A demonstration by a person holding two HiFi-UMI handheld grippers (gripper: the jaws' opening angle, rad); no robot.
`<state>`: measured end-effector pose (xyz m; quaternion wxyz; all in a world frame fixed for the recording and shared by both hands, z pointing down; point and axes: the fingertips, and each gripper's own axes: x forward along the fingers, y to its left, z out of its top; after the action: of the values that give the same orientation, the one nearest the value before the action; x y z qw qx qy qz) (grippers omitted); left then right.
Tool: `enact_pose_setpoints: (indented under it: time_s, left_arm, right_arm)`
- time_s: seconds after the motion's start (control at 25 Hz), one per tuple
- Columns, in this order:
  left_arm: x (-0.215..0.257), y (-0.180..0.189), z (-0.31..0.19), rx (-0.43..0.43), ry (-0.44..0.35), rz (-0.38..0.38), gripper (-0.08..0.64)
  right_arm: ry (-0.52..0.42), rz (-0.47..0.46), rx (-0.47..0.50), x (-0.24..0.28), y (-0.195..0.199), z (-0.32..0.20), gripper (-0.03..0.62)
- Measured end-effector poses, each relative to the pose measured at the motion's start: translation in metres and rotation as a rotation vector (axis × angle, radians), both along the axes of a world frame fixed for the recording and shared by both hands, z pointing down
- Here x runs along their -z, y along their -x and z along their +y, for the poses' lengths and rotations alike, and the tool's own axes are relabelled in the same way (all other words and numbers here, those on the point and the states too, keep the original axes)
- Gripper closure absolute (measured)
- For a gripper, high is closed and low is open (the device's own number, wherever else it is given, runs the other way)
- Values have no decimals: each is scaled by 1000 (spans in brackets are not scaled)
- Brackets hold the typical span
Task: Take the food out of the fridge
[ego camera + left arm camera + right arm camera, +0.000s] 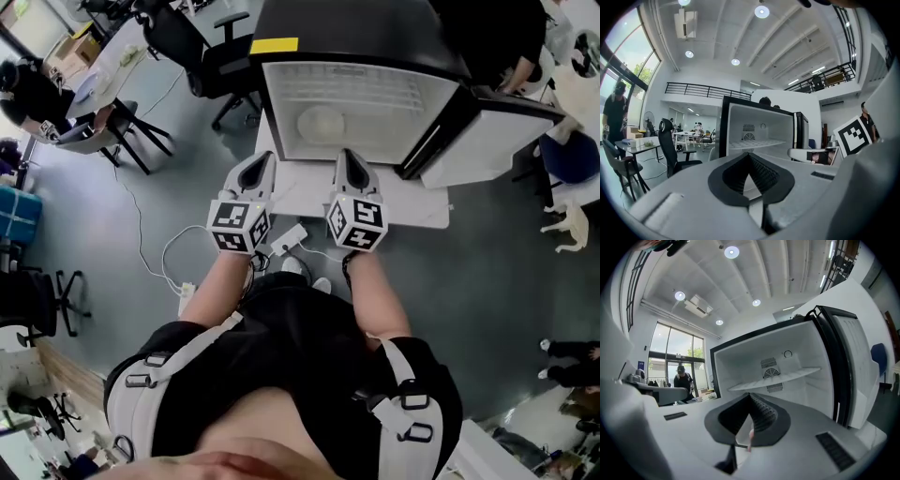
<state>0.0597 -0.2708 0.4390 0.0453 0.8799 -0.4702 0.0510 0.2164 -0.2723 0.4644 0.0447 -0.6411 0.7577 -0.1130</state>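
A small fridge (361,94) stands open in front of me, its door (487,141) swung out to the right. Inside I see a white wire shelf (754,143) and a fan grille on the back wall (771,372). A pale round shape (319,122) shows in the cabinet; I cannot tell what it is. No food shows in either gripper view. My left gripper (259,161) and right gripper (345,156) are side by side just short of the opening, both pointing into it. The left gripper (750,157) and the right gripper (750,401) have their jaws closed together, with nothing held.
The fridge sits on a white platform (417,211). A power strip (286,239) and cable lie on the floor by my feet. Black office chairs (220,56) and a desk (103,75) stand to the left. One person (683,380) stands to the fridge's left and another (614,112) stands by the desk.
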Motion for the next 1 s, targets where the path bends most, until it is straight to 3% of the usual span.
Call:
enact_pose_setpoints:
  time_s: [0.12, 0.24, 0.32, 0.44, 0.68, 1.0]
  left_arm:
    - [0, 2, -12, 7, 5, -4, 561]
    - [-2, 3, -24, 6, 12, 0, 561]
    - [-6, 7, -30, 9, 26, 10, 561]
    - [-12, 14, -39, 19, 36, 13, 561]
    - [-22, 25, -48, 32, 62, 1, 561]
    - [-41, 41, -46, 68, 114, -14, 561]
  right_arm:
    - [24, -27, 8, -11, 0, -18, 584]
    - [47, -114, 26, -24, -1, -40, 583]
    - [84, -204, 48, -39, 1, -54, 514]
    - [161, -289, 24, -67, -3, -70, 476]
    - [309, -278, -40, -127, -2, -101, 401]
    - [534, -312, -136, -208, -3, -129, 388]
